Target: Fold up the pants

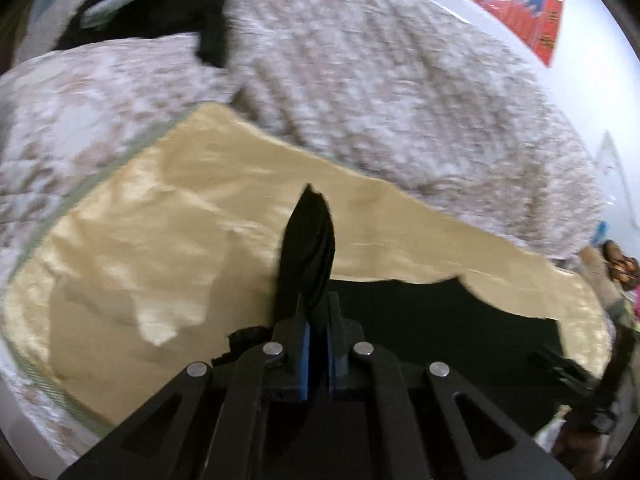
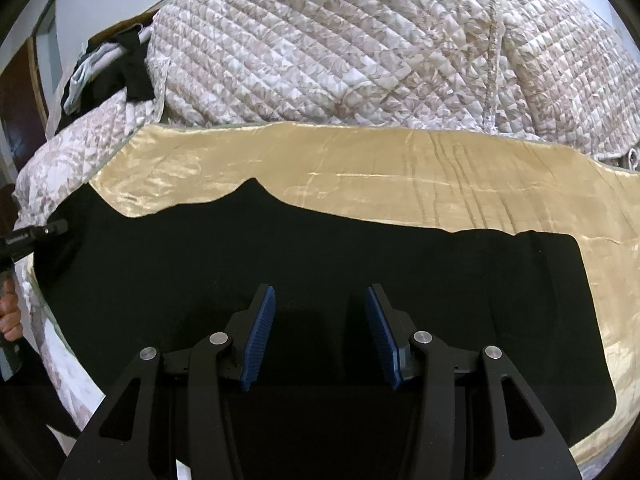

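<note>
Black pants [image 2: 320,248] lie spread flat on a golden satin cloth [image 2: 360,168] on the bed. In the left wrist view my left gripper [image 1: 318,316] is shut on an edge of the pants [image 1: 440,312]. A pinched black fold [image 1: 308,240] sticks up from between the blue pads. My right gripper [image 2: 320,320] hovers over the middle of the pants, open, with nothing between its blue pads [image 2: 260,340]. In the right wrist view the left gripper [image 2: 36,236] and the hand [image 2: 10,320] that holds it show at the far left edge.
A quilted floral bedspread [image 2: 340,52] is bunched up behind the golden cloth. A heap of dark and pale clothes [image 2: 104,68] lies at the back left. A red hanging [image 1: 520,4] is on the white wall.
</note>
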Tool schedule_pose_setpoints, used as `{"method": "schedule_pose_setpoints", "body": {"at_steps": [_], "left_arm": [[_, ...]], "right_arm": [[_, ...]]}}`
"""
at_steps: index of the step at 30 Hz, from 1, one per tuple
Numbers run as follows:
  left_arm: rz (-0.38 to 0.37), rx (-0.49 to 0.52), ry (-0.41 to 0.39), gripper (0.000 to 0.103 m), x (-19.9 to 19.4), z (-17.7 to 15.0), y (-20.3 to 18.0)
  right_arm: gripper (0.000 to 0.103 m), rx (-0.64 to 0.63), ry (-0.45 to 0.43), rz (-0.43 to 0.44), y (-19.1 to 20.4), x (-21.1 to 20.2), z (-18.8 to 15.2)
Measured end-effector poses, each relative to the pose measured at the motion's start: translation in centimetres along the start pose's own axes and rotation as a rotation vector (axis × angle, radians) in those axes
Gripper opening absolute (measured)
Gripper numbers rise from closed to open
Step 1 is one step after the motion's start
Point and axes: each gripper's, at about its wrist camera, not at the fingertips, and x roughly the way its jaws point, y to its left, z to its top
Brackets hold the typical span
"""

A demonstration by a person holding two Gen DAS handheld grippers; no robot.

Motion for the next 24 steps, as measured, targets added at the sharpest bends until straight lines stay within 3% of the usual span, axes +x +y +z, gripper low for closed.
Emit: {"method": "schedule_pose_setpoints", "body": {"at_steps": [8, 13, 17, 21, 24], "left_arm": [[-0.241, 0.123, 0.110, 0.007, 3.6, -1.8, -11.9], [-0.307, 0.173, 0.235, 0.007, 7.2, -5.2, -17.1], [-0.338, 0.181, 0.334, 0.009, 9.2, -7.2, -17.9], [-0.447, 0.154, 0.321, 0.031, 6.9, -5.8, -16.5], [-0.420, 0.168, 0.244, 0.035, 4.9, -3.9, -14.5]], "right_arm": [[0.048, 0.109, -0.017, 0.029, -2.0, -0.7, 0.3], [0.048, 0.174, -0.010, 0.029, -3.7, -0.9, 0.2], [0.048, 0.201, 0.005, 0.027, -4.6, -0.8, -0.2], [0.048, 0.228, 0.013, 0.050, -5.2, -0.8, -0.3], [0.048, 0.250, 0.021, 0.120, -5.0, -0.5, -0.3]]}}
